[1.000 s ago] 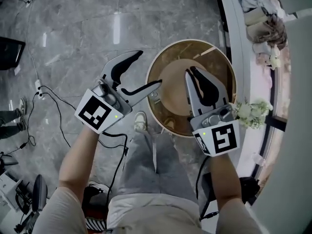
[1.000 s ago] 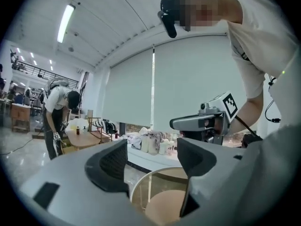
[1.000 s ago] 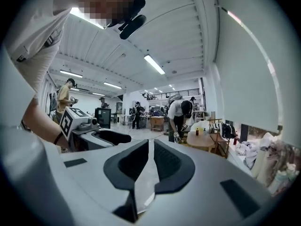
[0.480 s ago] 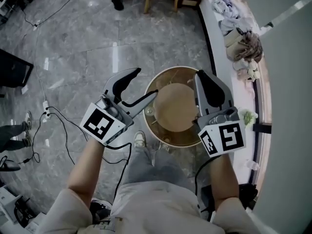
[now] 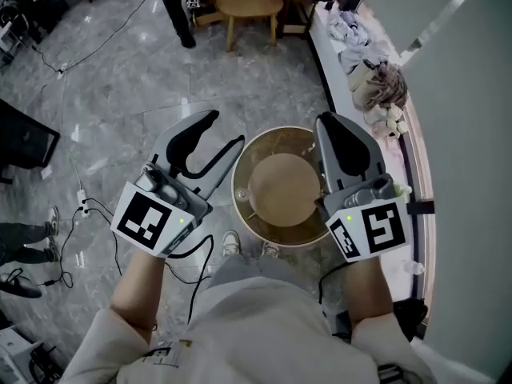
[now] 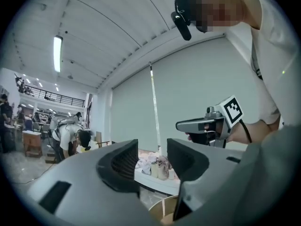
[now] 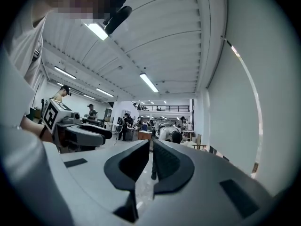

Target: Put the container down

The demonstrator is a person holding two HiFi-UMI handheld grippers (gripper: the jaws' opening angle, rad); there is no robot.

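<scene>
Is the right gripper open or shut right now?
Shut: the right gripper shows its jaws together in its own view, with nothing between them.

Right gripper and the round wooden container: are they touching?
Apart. Right gripper view: the right gripper has its fingers shut on nothing, open room ahead. Head view: the container stands on the floor beside the person's shoe, below the gripper.

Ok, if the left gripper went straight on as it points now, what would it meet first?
Nothing near. The left gripper, its jaws just closing partway on nothing, points over open floor toward the white ledge and its heap of cloths, likely met first; depth is unclear.
</scene>
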